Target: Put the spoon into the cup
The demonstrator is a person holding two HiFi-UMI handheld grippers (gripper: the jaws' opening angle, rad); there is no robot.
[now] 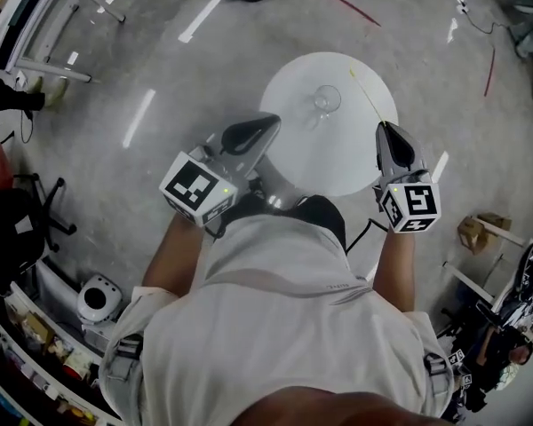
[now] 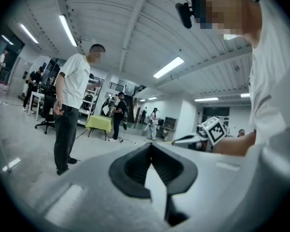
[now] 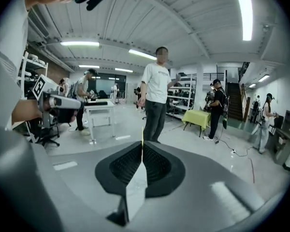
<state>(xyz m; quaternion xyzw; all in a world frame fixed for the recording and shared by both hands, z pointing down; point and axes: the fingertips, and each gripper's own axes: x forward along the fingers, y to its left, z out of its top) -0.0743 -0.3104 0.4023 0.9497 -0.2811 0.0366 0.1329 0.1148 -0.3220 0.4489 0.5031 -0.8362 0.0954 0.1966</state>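
A clear glass cup [image 1: 324, 101] stands on the round white table [image 1: 338, 162] in the head view. My right gripper [image 1: 382, 128] hovers over the table's right edge, shut on a thin yellow spoon [image 1: 366, 96] whose handle runs up and left from the tips, ending to the right of the cup. The right gripper view shows the spoon [image 3: 142, 135] as a thin yellow sliver rising from the closed tips of the right gripper [image 3: 142, 145]. My left gripper [image 1: 274, 121] sits at the table's left edge, left of the cup. Its jaws meet at the tip with nothing between them in the left gripper view [image 2: 151, 146].
A person [image 3: 156, 95] stands on the grey floor beyond the table, others farther back by a yellow-covered table [image 3: 198, 117]. An office chair [image 1: 27, 211] and shelves are at the left, a brown bag [image 1: 473, 232] at the right.
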